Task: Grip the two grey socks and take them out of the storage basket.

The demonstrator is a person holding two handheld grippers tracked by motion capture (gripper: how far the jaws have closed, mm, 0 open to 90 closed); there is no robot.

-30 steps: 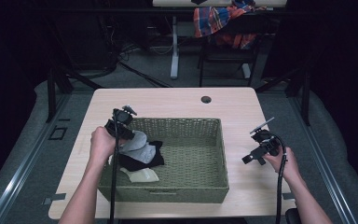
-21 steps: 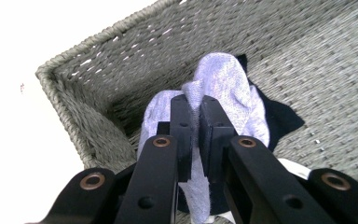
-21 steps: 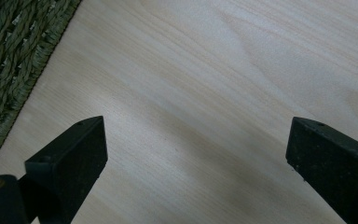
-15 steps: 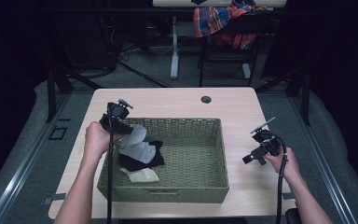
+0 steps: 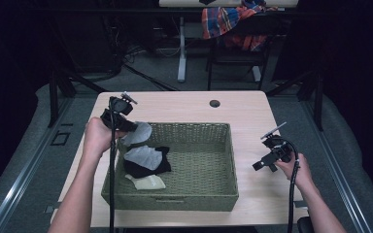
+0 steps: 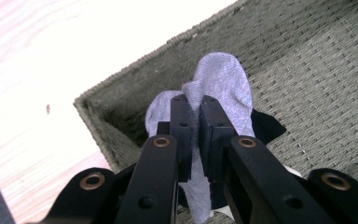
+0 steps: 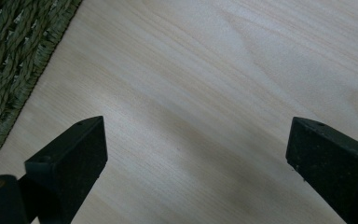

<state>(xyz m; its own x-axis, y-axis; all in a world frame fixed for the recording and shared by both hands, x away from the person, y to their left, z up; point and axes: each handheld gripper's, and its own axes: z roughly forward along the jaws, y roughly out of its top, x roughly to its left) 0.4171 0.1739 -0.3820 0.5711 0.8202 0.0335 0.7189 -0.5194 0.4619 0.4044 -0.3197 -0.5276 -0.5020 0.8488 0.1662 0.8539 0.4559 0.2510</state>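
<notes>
Jaws of the left gripper [image 6: 193, 135] are clenched on a grey sock [image 6: 223, 81], pinching a fold of its fabric so that the toe end stands above the pads and the rest hangs down below them. Seen from the high view, that sock [image 5: 138, 133] is held over the far left corner of the woven green basket [image 5: 209, 196], just above its rim, with the left gripper [image 5: 126, 125] beside the wall. This looks like the step of lifting one sock out of the basket; the next move would call for carrying it clear of the rim toward the bare bench [image 5: 175, 107] on the left without dragging the others along. Left in the basket near its left wall lie a second grey sock [image 5: 144, 156], a black sock [image 5: 150, 167] under it and a pale cream one [image 5: 148, 182] nearest the person. The right gripper [image 5: 261, 164] hovers well apart over the bench to the right of the basket, its jaws spread wide with nothing between them. The held sock is soft, limp, light grey knit.
</notes>
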